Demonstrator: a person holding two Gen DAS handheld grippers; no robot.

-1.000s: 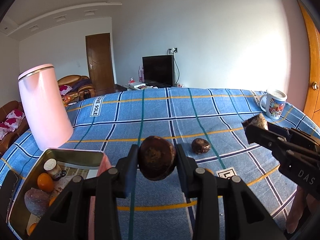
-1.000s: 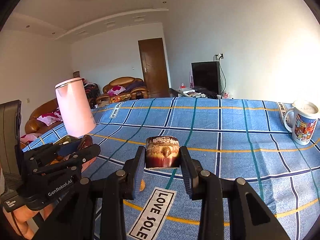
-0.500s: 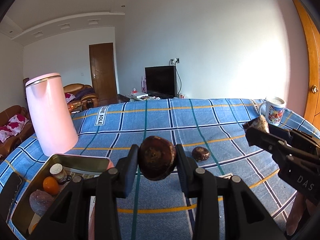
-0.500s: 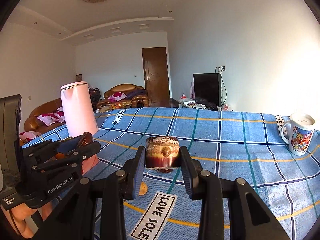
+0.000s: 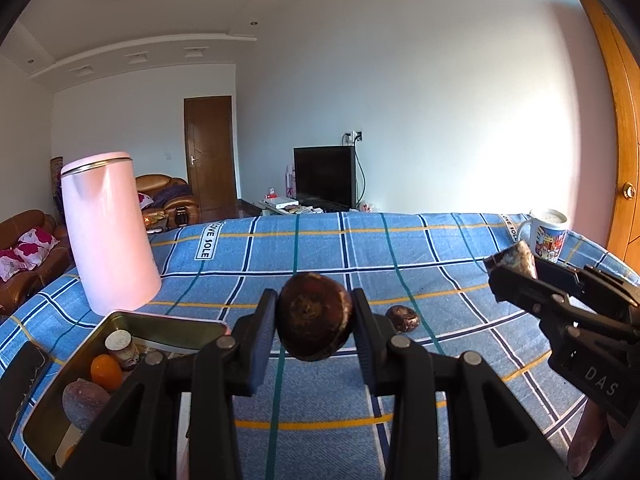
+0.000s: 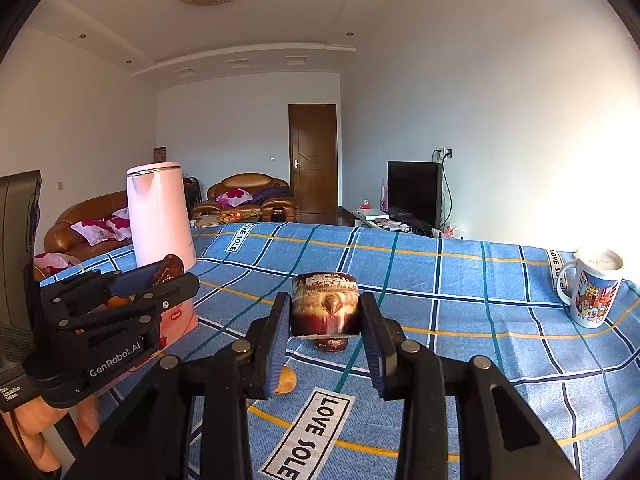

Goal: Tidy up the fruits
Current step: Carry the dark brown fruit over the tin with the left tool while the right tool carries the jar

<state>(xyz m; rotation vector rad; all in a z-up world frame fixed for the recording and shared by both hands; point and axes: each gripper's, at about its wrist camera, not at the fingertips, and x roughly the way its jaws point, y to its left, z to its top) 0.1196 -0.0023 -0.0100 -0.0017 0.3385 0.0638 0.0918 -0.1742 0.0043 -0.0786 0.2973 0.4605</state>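
My left gripper (image 5: 315, 318) is shut on a round dark brown fruit (image 5: 314, 316), held above the blue checked cloth. My right gripper (image 6: 325, 312) is shut on a cut dark red fruit piece (image 6: 325, 304) with a pale top. The right gripper also shows at the right of the left wrist view (image 5: 516, 276); the left gripper shows at the left of the right wrist view (image 6: 172, 276). Another brown fruit (image 5: 402, 317) lies on the cloth beyond my left gripper. A metal tin (image 5: 168, 322) at lower left holds an orange fruit (image 5: 105, 371) and other pieces.
A tall pink kettle (image 5: 108, 232) stands behind the tin. A printed mug (image 6: 592, 292) stands at the table's far right. A small orange piece (image 6: 286, 380) lies on the cloth under my right gripper. A dark phone (image 5: 18, 376) lies left of the tin.
Both views have tilted upward a little, showing more ceiling. Both grippers still hold their fruit.
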